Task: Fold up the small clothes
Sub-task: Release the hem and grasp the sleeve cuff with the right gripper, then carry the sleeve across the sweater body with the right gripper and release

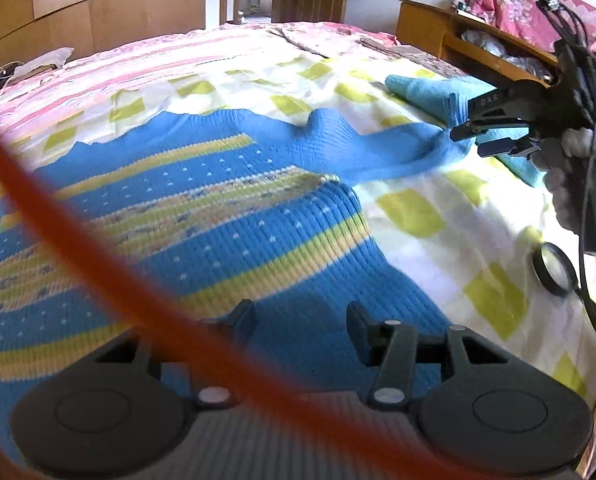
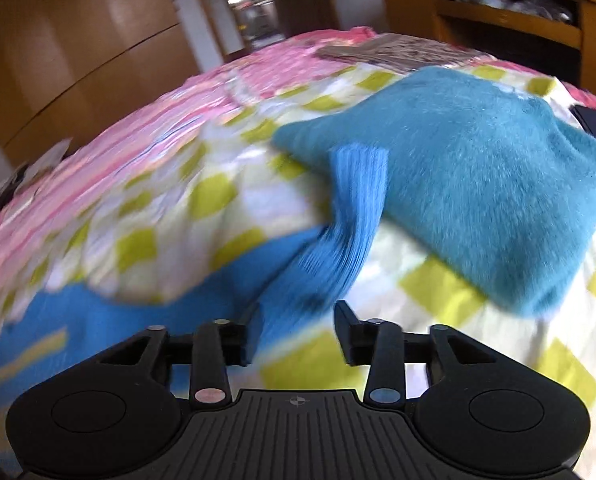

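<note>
Left wrist: right gripper (image 1: 472, 138) spread at sleeve (image 1: 398, 152) cuff, 2 o'clock. Pinch cuff fully, fold across sweater (image 1: 226, 216). Left gripper (image 1: 300, 320) spread, idle.

The left gripper (image 1: 300, 326) is held low, with its jaws spread apart and nothing between the fingertips. The right gripper (image 2: 298, 330) is also seen with its jaws apart in its own view. In the left wrist view, the right gripper (image 1: 476, 138) is held out to the side at the far right, gripped by a hand (image 1: 578, 184) in a pale glove.
</note>
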The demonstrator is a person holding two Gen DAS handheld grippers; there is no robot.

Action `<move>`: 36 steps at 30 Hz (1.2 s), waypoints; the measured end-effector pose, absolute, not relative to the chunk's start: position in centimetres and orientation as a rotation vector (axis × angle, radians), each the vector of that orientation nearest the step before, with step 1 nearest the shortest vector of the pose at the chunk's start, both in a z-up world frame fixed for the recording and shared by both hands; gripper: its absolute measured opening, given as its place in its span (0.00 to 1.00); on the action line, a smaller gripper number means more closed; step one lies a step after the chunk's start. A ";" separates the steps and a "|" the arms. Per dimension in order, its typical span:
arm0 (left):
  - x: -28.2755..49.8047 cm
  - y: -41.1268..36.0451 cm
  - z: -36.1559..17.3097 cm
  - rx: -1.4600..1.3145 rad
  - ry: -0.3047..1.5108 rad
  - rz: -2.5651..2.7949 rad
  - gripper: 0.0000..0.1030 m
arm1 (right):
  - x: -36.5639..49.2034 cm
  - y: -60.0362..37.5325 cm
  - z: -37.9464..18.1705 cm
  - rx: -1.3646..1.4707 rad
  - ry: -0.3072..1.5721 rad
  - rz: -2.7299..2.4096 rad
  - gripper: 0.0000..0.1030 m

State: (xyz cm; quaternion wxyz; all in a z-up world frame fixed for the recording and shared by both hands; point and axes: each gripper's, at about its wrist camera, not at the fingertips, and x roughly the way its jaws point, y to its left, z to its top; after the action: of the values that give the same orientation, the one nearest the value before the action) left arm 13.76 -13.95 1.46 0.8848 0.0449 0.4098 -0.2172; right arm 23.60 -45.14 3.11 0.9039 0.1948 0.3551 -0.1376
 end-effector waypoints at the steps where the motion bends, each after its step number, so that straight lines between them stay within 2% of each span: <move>1: 14.0 -14.0 1.4 0.087 0.854 -0.449 0.53 | 24.2 -45.3 3.0 0.397 0.731 -0.297 0.44; 3: 14.4 -13.9 1.1 0.076 0.855 -0.438 0.53 | 25.5 -45.6 2.5 0.386 0.736 -0.329 0.47; 13: 14.4 -13.4 0.5 0.078 0.859 -0.427 0.54 | 27.7 -45.5 1.1 0.367 0.772 -0.376 0.48; 14: 14.3 -13.3 0.6 0.074 0.860 -0.429 0.54 | 27.7 -45.4 1.1 0.359 0.772 -0.378 0.45; 16: 14.1 -12.9 0.7 0.066 0.861 -0.428 0.54 | 27.4 -45.4 1.4 0.365 0.771 -0.368 0.25; 18: 13.8 -12.5 0.9 0.059 0.859 -0.425 0.54 | 27.0 -45.3 2.1 0.380 0.761 -0.353 0.14; 24: 12.3 -10.1 1.9 0.037 0.839 -0.407 0.54 | 25.1 -41.8 6.5 0.405 0.659 -0.208 0.12; 30: 10.2 -6.2 2.2 0.016 0.837 -0.362 0.55 | 23.9 -30.8 10.7 0.339 0.583 0.130 0.12; 33: 8.9 -4.0 2.1 0.022 0.836 -0.338 0.55 | 23.6 -24.0 9.9 0.226 0.578 0.285 0.13; 36: 8.0 -2.0 1.6 0.013 0.850 -0.316 0.55 | 22.9 -17.1 6.3 0.028 0.641 0.408 0.16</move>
State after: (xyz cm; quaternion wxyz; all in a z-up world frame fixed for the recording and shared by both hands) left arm 8.04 -1.96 1.63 0.8990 0.0062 0.4106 -0.1525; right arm 22.92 -17.13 6.31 0.9286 0.0136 0.3129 0.1991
